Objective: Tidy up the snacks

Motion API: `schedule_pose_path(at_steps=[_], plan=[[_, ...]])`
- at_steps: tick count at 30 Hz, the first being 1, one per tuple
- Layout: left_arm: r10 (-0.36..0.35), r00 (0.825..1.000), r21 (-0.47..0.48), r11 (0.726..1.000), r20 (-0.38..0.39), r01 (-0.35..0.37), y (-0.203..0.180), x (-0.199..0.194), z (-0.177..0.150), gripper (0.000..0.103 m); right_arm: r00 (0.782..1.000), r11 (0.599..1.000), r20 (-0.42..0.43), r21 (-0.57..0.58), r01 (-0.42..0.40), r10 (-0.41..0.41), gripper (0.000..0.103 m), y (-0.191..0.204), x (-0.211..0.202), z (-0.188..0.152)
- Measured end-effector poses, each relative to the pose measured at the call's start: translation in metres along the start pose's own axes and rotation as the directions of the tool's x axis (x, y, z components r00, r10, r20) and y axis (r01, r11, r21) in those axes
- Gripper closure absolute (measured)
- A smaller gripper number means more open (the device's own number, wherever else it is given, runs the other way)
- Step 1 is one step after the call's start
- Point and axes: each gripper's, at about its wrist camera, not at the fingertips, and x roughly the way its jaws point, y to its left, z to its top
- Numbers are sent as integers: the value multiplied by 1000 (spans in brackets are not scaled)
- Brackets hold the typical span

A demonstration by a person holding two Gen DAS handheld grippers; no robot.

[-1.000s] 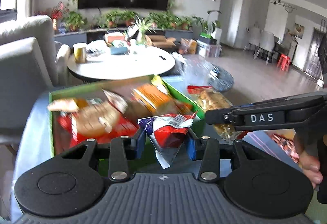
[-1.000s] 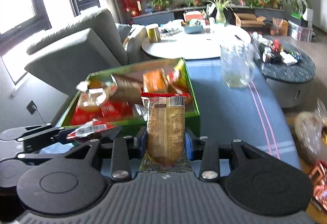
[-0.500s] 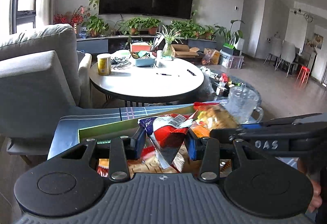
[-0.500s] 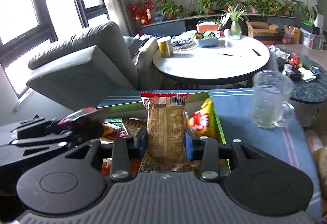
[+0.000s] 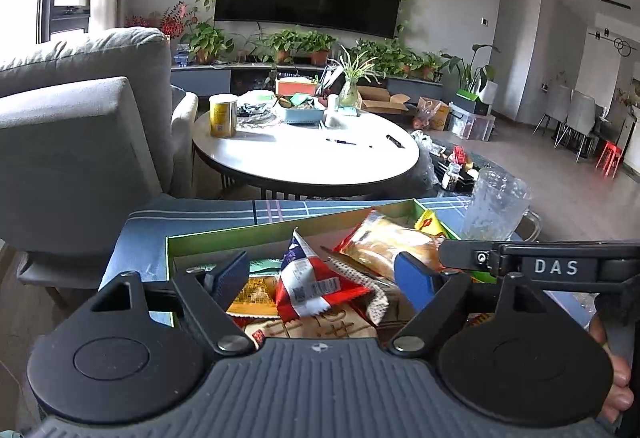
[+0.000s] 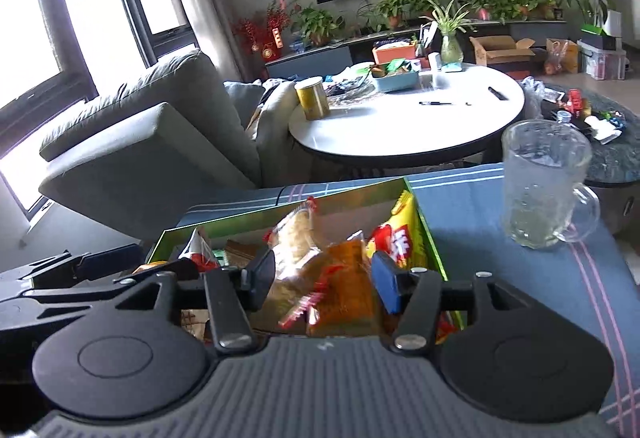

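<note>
a green snack box (image 5: 208, 238) sits at the blue tablecloth's far edge, heaped with light, crinkly packets. the left gripper (image 5: 320, 278), jaws just opened, hangs over a loose red-and-blue packet (image 5: 316, 288); the right gripper (image 6: 324, 278) is spread over an orange packet (image 6: 344, 278). pinch sealed edges gently; contents likely crush.

my right gripper (image 5: 560, 267), side plate: "DAS", white caps on black, seen from my left cam
red/white/blue snack pkt (image 5: 316, 288): barcode + small print, can't read
yellow snack bag (image 6: 400, 238): big white chars on red, can't make out
yellow can (image 5: 223, 115): label too small
</note>
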Motion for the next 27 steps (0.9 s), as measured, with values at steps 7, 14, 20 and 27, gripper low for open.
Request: schedule_pose_path(at_steps=[7, 14, 20, 27], plan=[[41, 999, 51, 998, 37, -42, -20, -31, -8, 17, 999, 1000, 33, -3, -3, 4, 23, 1, -30, -6], [141, 985, 57, 988, 95, -147, -36, -75, -18, 10, 995, 1000, 102, -17, 9, -7, 22, 12, -69, -22], [175, 978, 30, 983, 110, -179, -45, -113, -30, 4, 985, 999, 170, -29, 23, -18, 22, 19, -104, -36], [217, 968, 35, 974, 125, -223, -59, -156, -51, 4, 974, 999, 225, -28, 30, -23, 22, 28, -140, -62]])
